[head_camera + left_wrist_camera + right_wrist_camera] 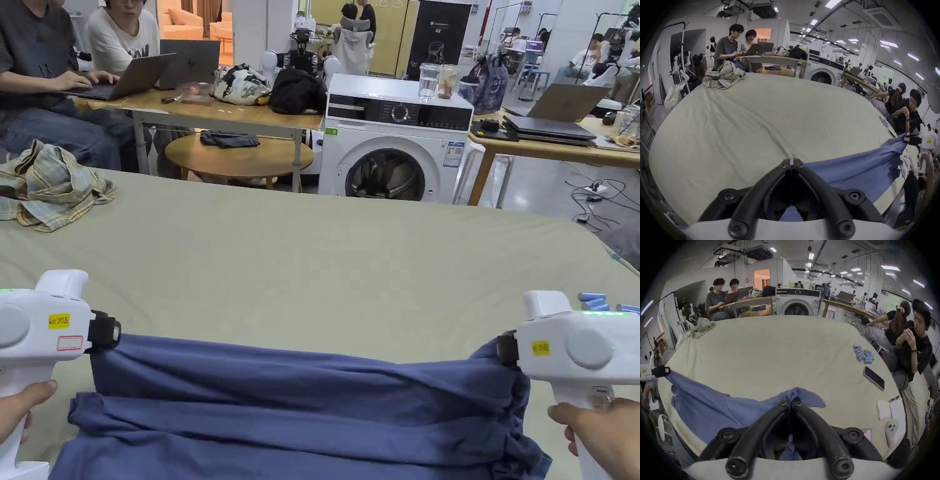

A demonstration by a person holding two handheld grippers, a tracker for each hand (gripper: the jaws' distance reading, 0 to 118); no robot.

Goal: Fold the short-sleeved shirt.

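Both my grippers, left (791, 164) at 9 o'clock, right (791, 400) at 3, pinch the blue shirt (300, 400); I'd keep it taut, lay it flat.

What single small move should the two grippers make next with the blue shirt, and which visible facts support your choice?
Probably carry the held edge forward and lay it flat. The left gripper and right gripper are each shut on the blue shirt, stretched between them at the near edge of the table. The cloth is still wrinkled and bunched, with open table ahead.
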